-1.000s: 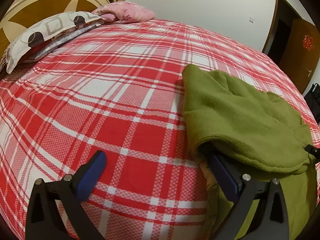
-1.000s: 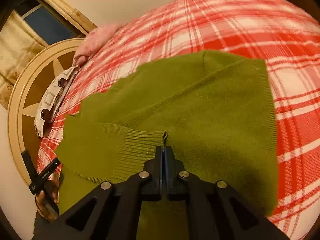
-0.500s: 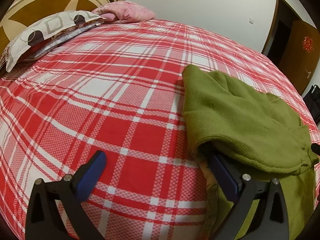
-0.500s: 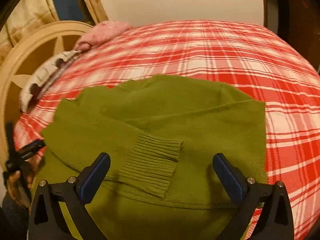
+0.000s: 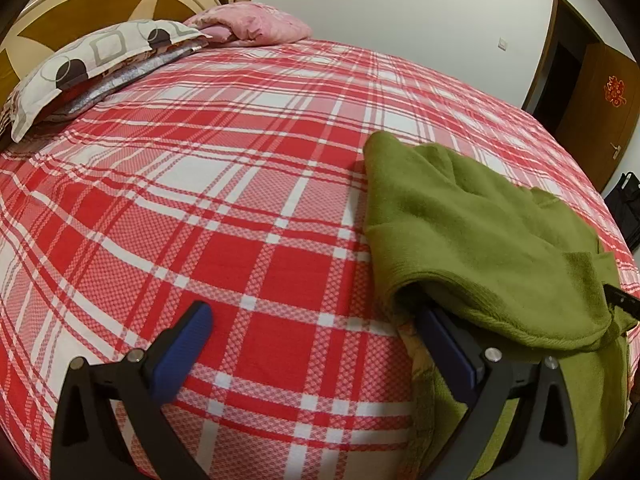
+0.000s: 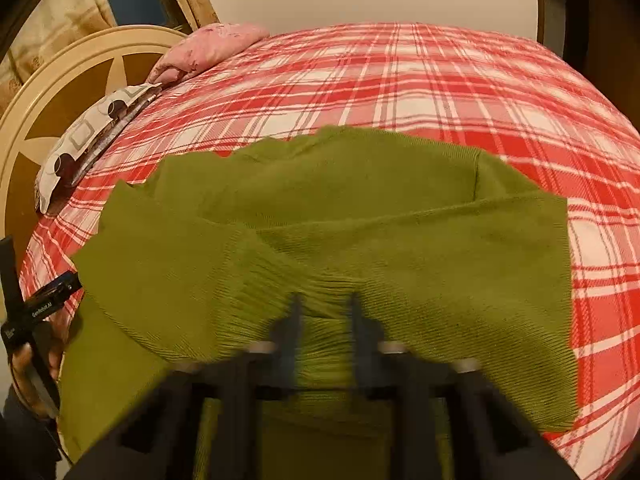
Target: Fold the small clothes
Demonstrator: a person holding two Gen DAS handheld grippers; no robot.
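A green knit sweater lies partly folded on the red plaid bed, a sleeve with ribbed cuff laid across its body. My right gripper is blurred; its jaws stand narrowly apart around the cuff's ribbing. In the left wrist view the sweater lies at the right. My left gripper is open wide; its right finger sits under the sweater's folded edge, its left finger over bare sheet.
Pillows and a pink quilt lie by the round headboard. A door stands at the far right. The other hand-held gripper shows at the left edge of the right wrist view.
My right gripper let go of the cuff and opened wide, then narrowed its jaws around the cuff's ribbing. The left gripper has stayed in place.
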